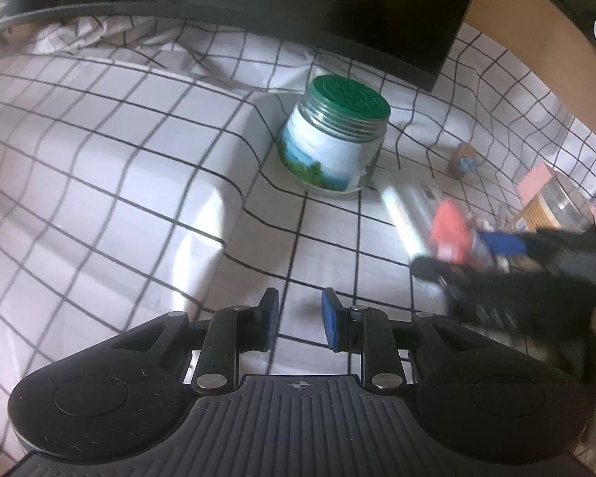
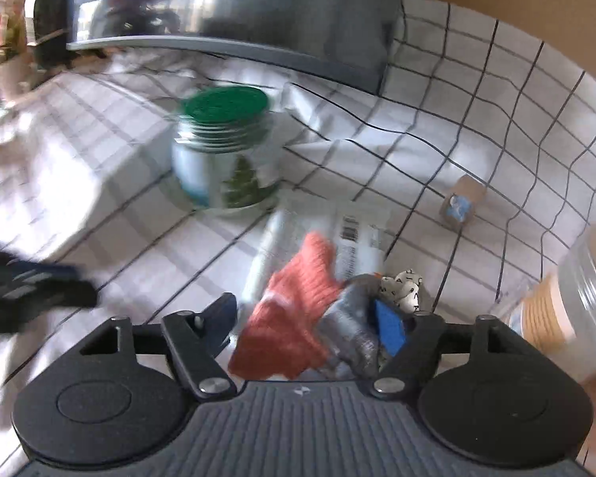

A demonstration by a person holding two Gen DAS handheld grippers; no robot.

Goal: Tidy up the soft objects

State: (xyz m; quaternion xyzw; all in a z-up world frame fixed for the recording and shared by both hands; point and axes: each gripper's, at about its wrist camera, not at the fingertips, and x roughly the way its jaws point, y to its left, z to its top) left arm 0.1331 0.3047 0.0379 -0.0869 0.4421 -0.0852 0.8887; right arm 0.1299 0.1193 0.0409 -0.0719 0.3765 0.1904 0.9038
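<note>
An orange knitted cloth with a grey part (image 2: 294,310) hangs between the fingers of my right gripper (image 2: 310,318), above the checked tablecloth; the image is blurred by motion. The jaws stand wide, and the cloth rests against the blue right pad (image 2: 389,328). In the left wrist view the same orange cloth (image 1: 453,234) and the right gripper (image 1: 484,254) show at the right. My left gripper (image 1: 298,318) is open and empty, low over the tablecloth (image 1: 99,159). A white patterned soft piece (image 2: 405,288) lies behind the cloth.
A glass jar with a green lid (image 1: 337,135) stands in the middle, seen too in the right wrist view (image 2: 226,151). A flat clear packet with a barcode (image 2: 353,238) lies near it. A small cardboard box (image 2: 463,202), a clear tub (image 2: 576,302) at right, and a dark monitor (image 1: 337,8) behind.
</note>
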